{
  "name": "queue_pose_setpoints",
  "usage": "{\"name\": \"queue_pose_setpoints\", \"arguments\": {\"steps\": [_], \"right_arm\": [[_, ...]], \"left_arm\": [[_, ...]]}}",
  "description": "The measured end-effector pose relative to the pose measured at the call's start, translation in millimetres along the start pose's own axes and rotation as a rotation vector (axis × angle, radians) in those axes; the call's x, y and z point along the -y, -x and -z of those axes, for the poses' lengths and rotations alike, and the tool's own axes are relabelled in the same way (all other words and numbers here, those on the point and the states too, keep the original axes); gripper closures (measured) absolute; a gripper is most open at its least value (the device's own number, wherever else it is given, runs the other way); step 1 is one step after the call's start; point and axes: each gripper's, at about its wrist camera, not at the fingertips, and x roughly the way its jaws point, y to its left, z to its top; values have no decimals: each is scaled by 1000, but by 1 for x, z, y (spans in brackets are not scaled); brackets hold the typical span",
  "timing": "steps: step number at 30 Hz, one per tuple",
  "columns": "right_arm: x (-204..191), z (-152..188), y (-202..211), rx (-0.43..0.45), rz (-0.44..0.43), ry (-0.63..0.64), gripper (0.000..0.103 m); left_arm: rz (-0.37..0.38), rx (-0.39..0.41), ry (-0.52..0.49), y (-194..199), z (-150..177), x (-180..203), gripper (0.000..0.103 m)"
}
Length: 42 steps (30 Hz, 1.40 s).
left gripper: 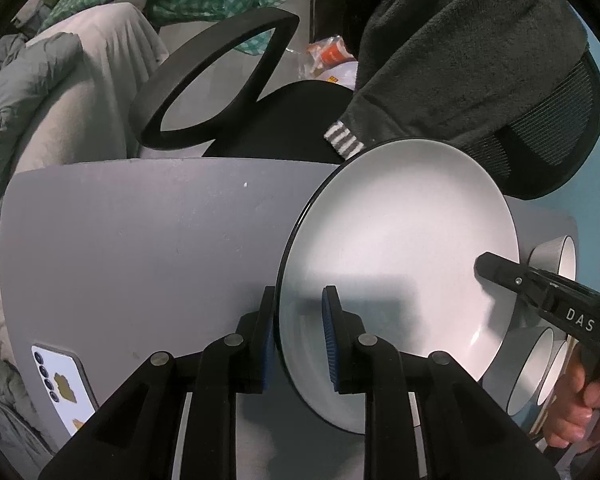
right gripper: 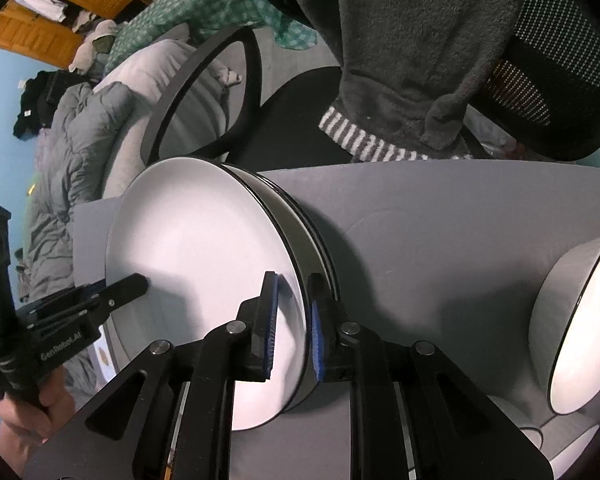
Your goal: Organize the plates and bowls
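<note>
Plates sit stacked on the grey table (right gripper: 440, 216), and the top plate (left gripper: 400, 248) is caught between both claws at once. In the left wrist view the left gripper (left gripper: 298, 336) straddles the near left rim of that white, dark-edged plate: one blue-padded finger lies outside the rim over the table, the other (left gripper: 330, 340) lies on the plate's white face. The gap between them is narrow, and the rim fills it, so the claw is pinching the plate's edge. The right gripper (right gripper: 294, 328) does the same on the opposite side. In its own view the left pad (right gripper: 270, 320) presses on the white face and the right pad stands just past the dark rim, jaws nearly together with only the rim between them. Its black finger also shows in the left wrist view, reaching in from the right onto the plate's far right part, with a hand (left gripper: 580, 404) gripping its handle below.

Under the held plate, the right wrist view shows more plates (right gripper: 300, 216) of the same kind, their dark rims fanned out just to the right. Whether the top plate touches them I cannot tell. White bowls (left gripper: 540, 364) stand on edge at the table's right side, close beside the plate. A phone (left gripper: 66, 388) lies at the table's near left corner, well apart from the plate. Beyond the far edge stands a black office chair (left gripper: 220, 80) with a dark fleece garment (left gripper: 460, 48) draped over it.
</note>
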Motion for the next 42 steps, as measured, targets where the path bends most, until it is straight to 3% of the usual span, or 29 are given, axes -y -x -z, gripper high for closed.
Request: {"name": "queue_pose_setpoints", "arguments": {"steps": [14,18,28,31,33,37,42], "right_arm": [[-7,-6,0,-57,31,6,79],[-7,-5,1,-90,8,-2,65],[-11,2,7,-87,60,-3,65],[-13,4,11,-72,82,-9,65],[-14,6,16,-50,129,-2,56],[-14,9,27,-17,136,2,56],[-20,19,51,51,193,32,53]], "left_arm": [[-2,-4,5,-1,-2,-4,82],[-3,-4,13,4,0,-7,82],[-22,59,-3,29,18,-4,76],[-18,76,4,39,26,-2,70],[-12,95,9,48,31,1,65],[-19,142,-2,69,42,9,59],[-22,220,-16,102,57,21,45]]}}
